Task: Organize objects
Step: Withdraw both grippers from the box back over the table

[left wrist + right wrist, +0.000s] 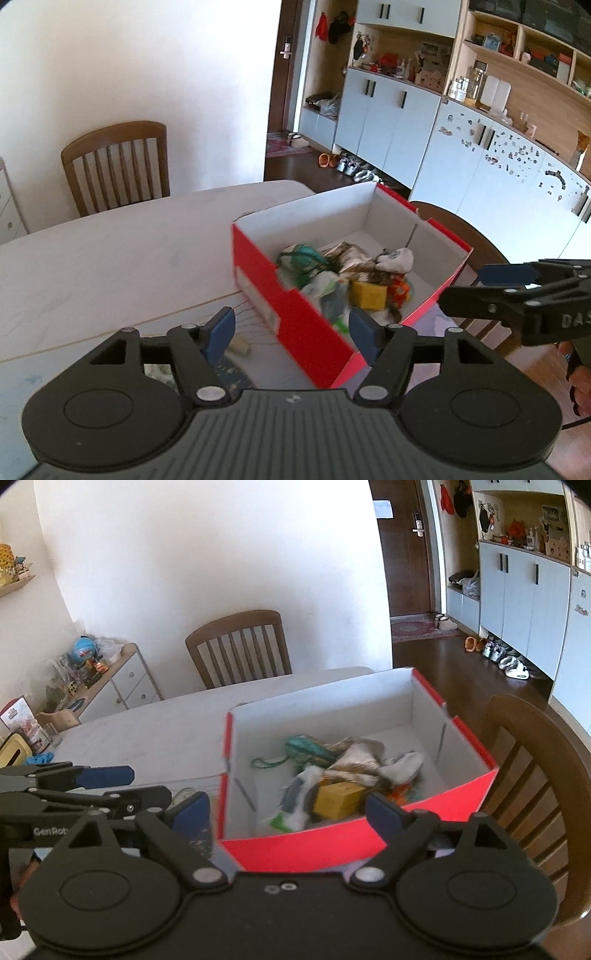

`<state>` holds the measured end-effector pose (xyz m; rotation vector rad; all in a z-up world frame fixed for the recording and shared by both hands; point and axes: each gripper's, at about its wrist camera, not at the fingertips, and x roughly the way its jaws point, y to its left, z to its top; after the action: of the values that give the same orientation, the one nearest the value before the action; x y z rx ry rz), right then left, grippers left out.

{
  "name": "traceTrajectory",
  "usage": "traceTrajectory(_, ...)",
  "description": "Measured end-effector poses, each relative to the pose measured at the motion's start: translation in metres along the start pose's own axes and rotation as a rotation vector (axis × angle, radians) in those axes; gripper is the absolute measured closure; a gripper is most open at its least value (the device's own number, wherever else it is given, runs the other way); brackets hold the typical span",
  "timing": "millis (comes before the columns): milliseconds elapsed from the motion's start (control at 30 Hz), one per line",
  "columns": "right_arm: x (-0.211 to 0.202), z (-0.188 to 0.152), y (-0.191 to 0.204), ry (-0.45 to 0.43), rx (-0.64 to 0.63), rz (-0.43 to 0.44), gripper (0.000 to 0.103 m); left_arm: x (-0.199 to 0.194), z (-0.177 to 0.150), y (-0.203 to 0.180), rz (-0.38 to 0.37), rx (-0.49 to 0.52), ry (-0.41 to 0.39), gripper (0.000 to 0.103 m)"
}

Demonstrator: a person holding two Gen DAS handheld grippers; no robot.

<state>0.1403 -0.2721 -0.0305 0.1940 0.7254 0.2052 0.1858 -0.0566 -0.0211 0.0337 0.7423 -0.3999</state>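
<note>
Already the red box [332, 843] of jumbled objects [340, 775] seems to overhang the desk [110, 243] edge; both grippers, left [291, 334] and right [291, 814], hover with fingers apart, so a nudge could tip it.

- One red cardboard box [306, 325] on one white table [110, 251]
- One yellow block [367, 295] in the box, amid a blurred heap of soft things that cannot be counted
- Two wooden chairs: one [118, 162] at the far side, one [535, 775] beside the box
- Two grippers: left gripper [291, 332], right gripper [290, 814]
- One small pale piece [238, 347] on the table by the box
</note>
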Motion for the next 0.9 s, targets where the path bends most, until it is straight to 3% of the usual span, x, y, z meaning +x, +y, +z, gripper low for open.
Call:
traceTrajectory(467, 0.005, -0.027, 0.065, -0.013, -0.027, -0.004, 0.002, -0.020, -0.022, 0.054, -0.004, -0.031, -0.010, 0.015)
traceTrajectory(600, 0.011, -0.034, 0.080, 0.003, -0.036, -0.012, 0.002, -0.020, -0.025, 0.066, 0.016, -0.030, -0.015, 0.000)
traceTrajectory(900, 0.034, -0.046, 0.111, 0.036, -0.072, -0.020, 0.002, -0.006, -0.035, 0.100, 0.024, -0.057, 0.009, 0.000)
